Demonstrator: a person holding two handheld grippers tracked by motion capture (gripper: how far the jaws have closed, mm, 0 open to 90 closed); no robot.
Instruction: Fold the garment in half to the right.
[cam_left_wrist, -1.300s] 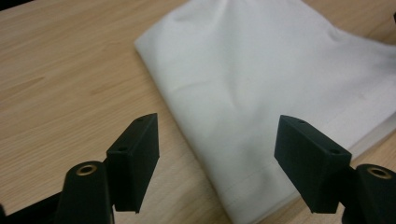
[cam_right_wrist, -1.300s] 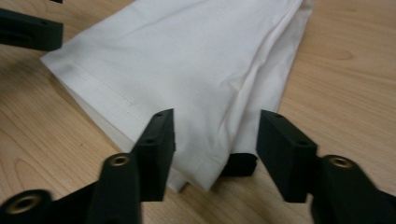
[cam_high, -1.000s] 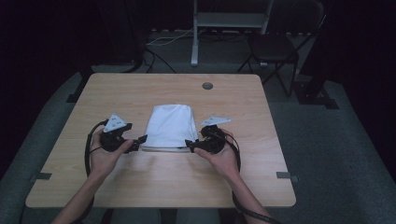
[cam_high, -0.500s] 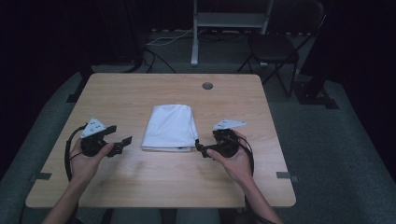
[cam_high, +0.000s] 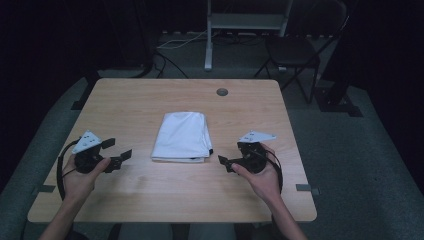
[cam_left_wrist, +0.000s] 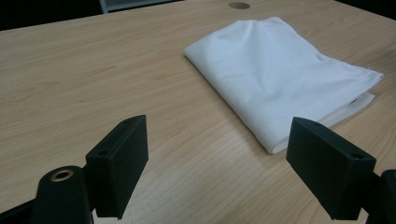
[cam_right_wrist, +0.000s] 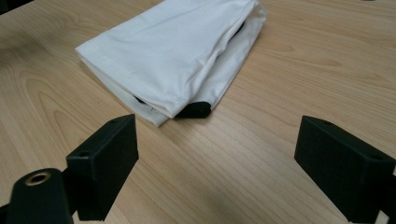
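Observation:
A folded white cloth (cam_high: 182, 136) lies flat in the middle of the wooden table (cam_high: 250, 110). My left gripper (cam_high: 117, 149) is held just above the table to the left of the cloth, open and empty. In the left gripper view its jaws (cam_left_wrist: 219, 158) stand wide apart, and the cloth (cam_left_wrist: 280, 79) lies ahead to the right. My right gripper (cam_high: 229, 156) sits off the cloth's near right corner, also open and empty. The right gripper view (cam_right_wrist: 222, 163) shows the cloth (cam_right_wrist: 173, 51) ahead, with a small black thing (cam_right_wrist: 194, 110) peeking from its folded corner.
A round cable hole (cam_high: 222, 92) sits near the table's far edge. Beyond the table stand a dark chair (cam_high: 295, 50) and a metal stand (cam_high: 245, 22). Bare wood surrounds the cloth on every side.
Both grippers have drawn away from the cloth's near corners, the left one going left and the right one going right and nearer. The cloth has stayed put.

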